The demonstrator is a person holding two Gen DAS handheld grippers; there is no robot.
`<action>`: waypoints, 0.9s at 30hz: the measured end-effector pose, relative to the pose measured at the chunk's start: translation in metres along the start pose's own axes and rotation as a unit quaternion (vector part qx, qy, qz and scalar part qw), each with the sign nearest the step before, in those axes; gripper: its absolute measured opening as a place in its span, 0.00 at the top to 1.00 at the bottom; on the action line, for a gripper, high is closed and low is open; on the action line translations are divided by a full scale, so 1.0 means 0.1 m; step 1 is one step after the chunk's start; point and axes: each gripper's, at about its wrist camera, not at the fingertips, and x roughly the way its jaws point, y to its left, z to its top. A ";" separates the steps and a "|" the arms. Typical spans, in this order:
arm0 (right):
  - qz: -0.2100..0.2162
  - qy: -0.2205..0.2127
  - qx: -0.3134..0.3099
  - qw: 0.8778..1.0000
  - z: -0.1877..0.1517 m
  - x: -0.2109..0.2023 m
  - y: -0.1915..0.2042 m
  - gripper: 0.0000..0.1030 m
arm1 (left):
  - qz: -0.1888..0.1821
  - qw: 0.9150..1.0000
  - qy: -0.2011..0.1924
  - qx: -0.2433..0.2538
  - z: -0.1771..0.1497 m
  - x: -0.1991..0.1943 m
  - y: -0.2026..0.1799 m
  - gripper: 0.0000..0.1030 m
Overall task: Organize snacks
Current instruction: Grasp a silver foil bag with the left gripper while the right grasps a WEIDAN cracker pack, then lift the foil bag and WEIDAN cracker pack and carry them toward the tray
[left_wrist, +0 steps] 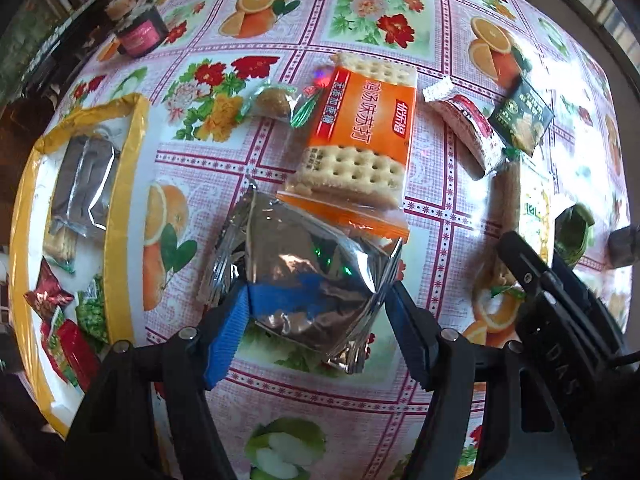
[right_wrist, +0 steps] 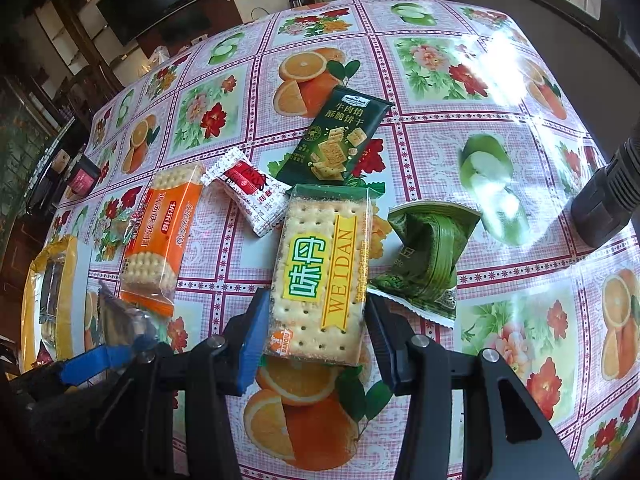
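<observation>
- While my left gripper point(left_wrist: 316, 304) reaches low over the table, its blue-padded fingers point(left_wrist: 224, 340) sit against both sides of the silver foil packet point(left_wrist: 304, 272) at lower centre of the left view – clamped on it, as far as I can see, with the crinkled foil bulging between them.
- My right gripper point(right_wrist: 316, 320) lies nearly level with the tablecloth point(right_wrist: 460, 168), jaws straddling the near end of the WEIDAN cracker pack point(right_wrist: 320, 272); pads are right at its edges, but I cannot tell if they press it.
- That pack is a flat, clear-wrapped rectangle showing dimpled crackers, with a yellow band and green top, at centre of the right view.
- Just left of it lies the orange soda-cracker pack point(right_wrist: 160, 240), also clear at both ends; in the left view its near seal overlaps the foil packet.
- Upper centre in the right view: a dark green biscuit packet point(right_wrist: 336, 136), glossy and flat, and a small red-and-white crimped wrapper point(right_wrist: 252, 192) beside it.
- A puffy green pleated wrapper point(right_wrist: 424, 256) sits right of the cracker pack, touching or nearly so.
- At the left edge of the left view, a white tray with a yellow rim point(left_wrist: 124, 208) holds foil packets and small red and green sweets.
- The tablecloth is shiny plastic – printed with oranges, apples and flowers in a checked grid.
- A dark jar with a pink label point(left_wrist: 140, 32) stands at upper left.
</observation>
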 end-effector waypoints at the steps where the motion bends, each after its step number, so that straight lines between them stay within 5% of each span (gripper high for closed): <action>1: 0.000 0.000 -0.001 1.000 0.00 0.00 0.00 0.53 | 0.015 1.000 -0.004 0.006 0.01 0.03 -0.01 0.31; 5: 0.004 -0.001 0.002 1.000 0.00 -0.01 -0.02 0.53 | 0.001 1.000 0.001 0.015 0.06 0.07 0.00 0.23; 7: 0.004 -0.003 0.003 1.000 -0.01 -0.01 -0.02 0.54 | -0.001 1.000 0.000 0.025 0.07 0.06 0.00 0.28; 8: 0.003 -0.006 0.003 1.000 -0.02 -0.02 -0.01 0.54 | 0.000 0.999 -0.007 0.031 0.07 0.04 0.01 0.39; 11: -0.002 -0.017 -0.003 1.000 -0.06 -0.03 0.01 0.54 | -0.015 0.999 -0.014 0.041 0.06 0.00 0.08 0.44; 17: 0.000 -0.022 -0.006 1.000 -0.13 -0.06 0.04 0.54 | -0.047 0.998 -0.025 0.041 -0.01 -0.07 0.27 0.45; 27: 0.008 -0.022 -0.013 1.000 -0.37 -0.17 0.08 0.54 | -0.034 0.995 -0.055 0.075 -0.53 -0.15 0.48 0.45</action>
